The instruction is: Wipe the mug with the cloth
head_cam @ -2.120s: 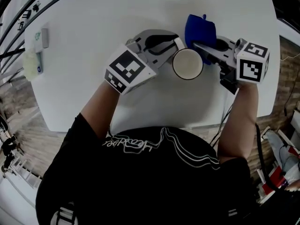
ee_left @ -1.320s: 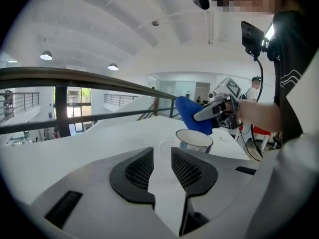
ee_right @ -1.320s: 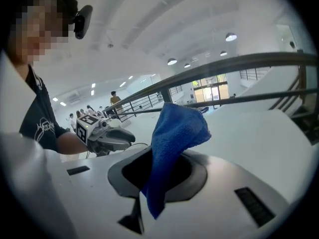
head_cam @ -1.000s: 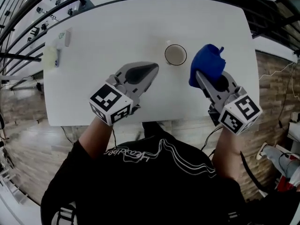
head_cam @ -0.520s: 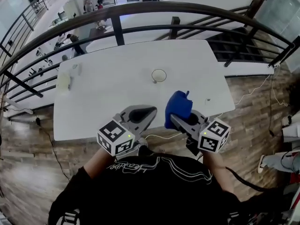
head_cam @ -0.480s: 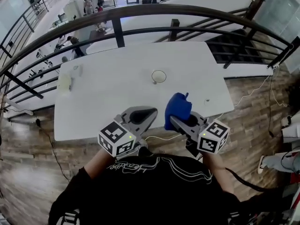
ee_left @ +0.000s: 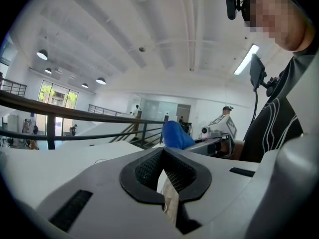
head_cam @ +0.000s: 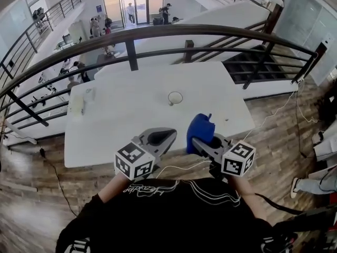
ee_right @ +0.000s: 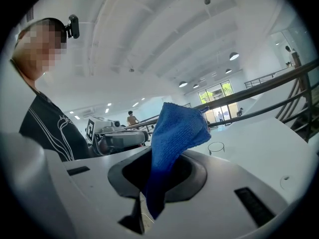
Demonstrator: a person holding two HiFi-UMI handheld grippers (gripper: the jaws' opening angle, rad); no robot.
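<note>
- Head view is showing the mug point(head_cam: 175, 97) standing on the table point(head_cam: 121, 125), well ahead of both tongs and roughly between their lines of aim.
- Left tongs point(head_cam: 169, 134) are sitting closed on nothing; right tongs point(head_cam: 201, 142) are pinching the cloth point(head_cam: 200, 130), which is sticking up past the tips.
- Likely best: left tongs opening to brace the mug's wall, right tongs rubbing the cloth lightly round it.
- Mug is standing upright, mouth pointing up, long axis vertical; handle direction is too small to tell.

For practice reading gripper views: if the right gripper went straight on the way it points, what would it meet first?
Probably the bare table top, left of the mug in its own view; the depth is hard to judge.
</note>
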